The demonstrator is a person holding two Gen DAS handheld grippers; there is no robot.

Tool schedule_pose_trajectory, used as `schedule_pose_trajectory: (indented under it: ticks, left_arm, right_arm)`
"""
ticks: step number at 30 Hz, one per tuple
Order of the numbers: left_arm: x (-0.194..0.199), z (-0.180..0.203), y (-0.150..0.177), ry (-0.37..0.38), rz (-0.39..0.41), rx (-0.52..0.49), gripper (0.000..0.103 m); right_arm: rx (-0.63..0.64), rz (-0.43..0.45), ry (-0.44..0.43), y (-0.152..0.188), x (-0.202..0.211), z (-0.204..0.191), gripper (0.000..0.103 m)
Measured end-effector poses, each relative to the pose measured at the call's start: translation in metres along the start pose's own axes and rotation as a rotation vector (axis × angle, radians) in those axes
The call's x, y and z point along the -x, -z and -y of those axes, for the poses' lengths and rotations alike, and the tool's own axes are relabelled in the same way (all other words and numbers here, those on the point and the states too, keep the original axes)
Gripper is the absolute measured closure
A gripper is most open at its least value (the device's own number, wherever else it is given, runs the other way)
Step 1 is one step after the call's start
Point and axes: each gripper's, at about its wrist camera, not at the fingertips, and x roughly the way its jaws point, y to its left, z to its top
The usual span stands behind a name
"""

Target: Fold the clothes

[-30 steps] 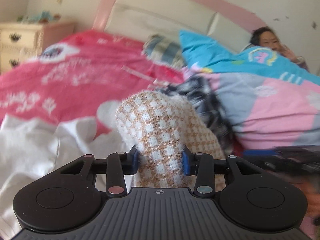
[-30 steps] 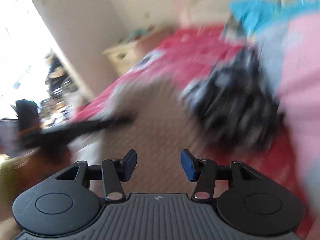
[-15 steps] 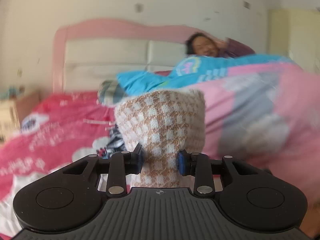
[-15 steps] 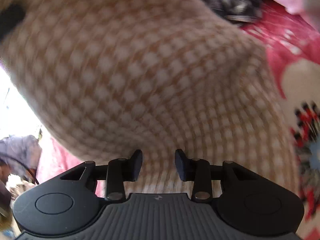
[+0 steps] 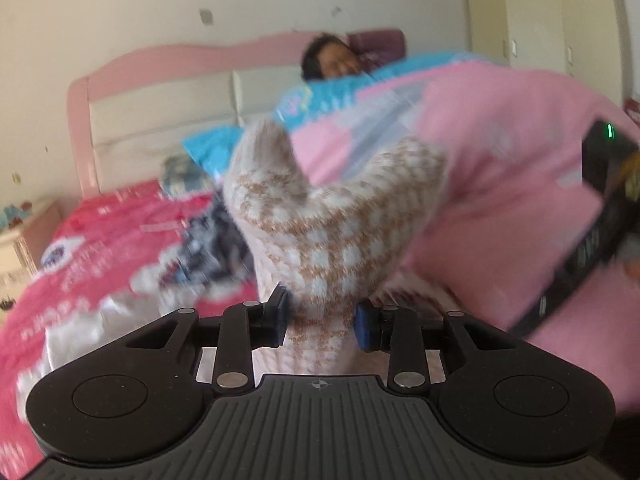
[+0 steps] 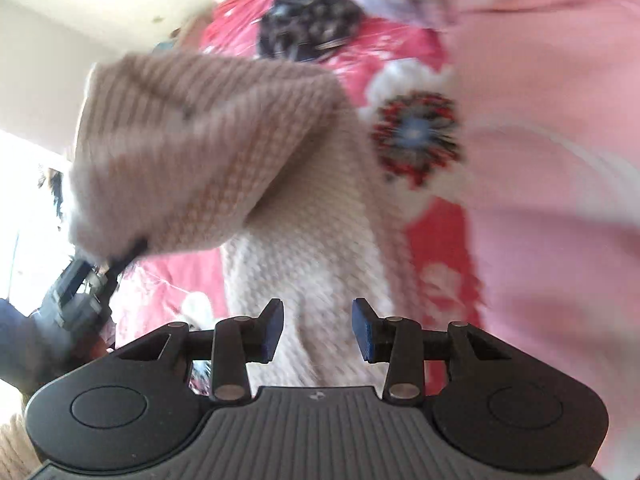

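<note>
The left gripper [image 5: 322, 318] is clamped on a bunched fold of a tan-and-white checked knit garment [image 5: 332, 224]; both blue pads press into the wool, and the cloth rises from the jaws in two soft peaks that hide much of the bed behind. The right gripper [image 6: 318, 326] has its jaws parting, with the same knit [image 6: 304, 280] lying under and between the fingers; the pads stand clear of it on both sides, so nothing is gripped there. To the left in the right wrist view, a thick fold of the knit hangs from the left gripper's tip, which is dark, blurred and partly hidden by the wool.

Beyond the garment lies a red bedspread [image 5: 100, 240] with white print, and on it, farther off, a dark patterned heap of cloth [image 5: 208, 248], too smeared to name. On the right a pink quilt [image 5: 500, 184] bulges up, with a blue cover [image 5: 332, 92] at its far end. A person [image 5: 340, 56] lies at the far side against the pink headboard [image 5: 168, 60], mostly covered by the quilt. A black device edge [image 5: 592, 232] with a green light is cut off at the right border. A cream bedside cabinet [image 5: 16, 248] is cropped at the far left.
</note>
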Motion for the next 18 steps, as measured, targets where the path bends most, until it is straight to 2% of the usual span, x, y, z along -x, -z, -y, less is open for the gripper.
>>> schedule_pose_trajectory:
  ticks: [2,5,7,10,12,14,16,18]
  left_arm:
    - [0.009,0.022,0.019,-0.011,-0.04,-0.037,0.071]
    - [0.01,0.064,0.064,-0.019,-0.144,-0.198,0.065]
    - [0.011,0.09,0.094,-0.032,-0.214,-0.307,0.065]
    - [0.023,0.111,0.118,-0.004,-0.293,-0.31,0.065]
    - [0.034,0.114,0.121,-0.026,-0.327,-0.258,0.064]
    - [0.045,0.106,0.116,-0.055,-0.35,-0.148,0.063]
    - [0.053,0.087,0.104,-0.083,-0.348,0.043,0.059]
    - [0.055,0.063,0.095,-0.091,-0.321,0.291,0.05]
  right_arm:
    - [-0.007,0.005,0.038,0.012,0.007,0.006,0.061]
    - [-0.024,0.003,0.058,0.031,0.01,0.017,0.061]
    - [-0.031,0.006,0.052,0.04,0.011,0.017,0.061]
    - [-0.029,0.034,0.033,0.045,0.019,0.015,0.059]
    - [-0.044,0.07,0.0,0.044,0.023,0.015,0.053]
    - [-0.065,0.119,-0.05,0.039,0.025,0.015,0.048]
    - [-0.101,0.156,-0.092,0.029,0.021,0.015,0.043]
    - [-0.125,0.185,-0.14,0.017,0.013,0.013,0.038]
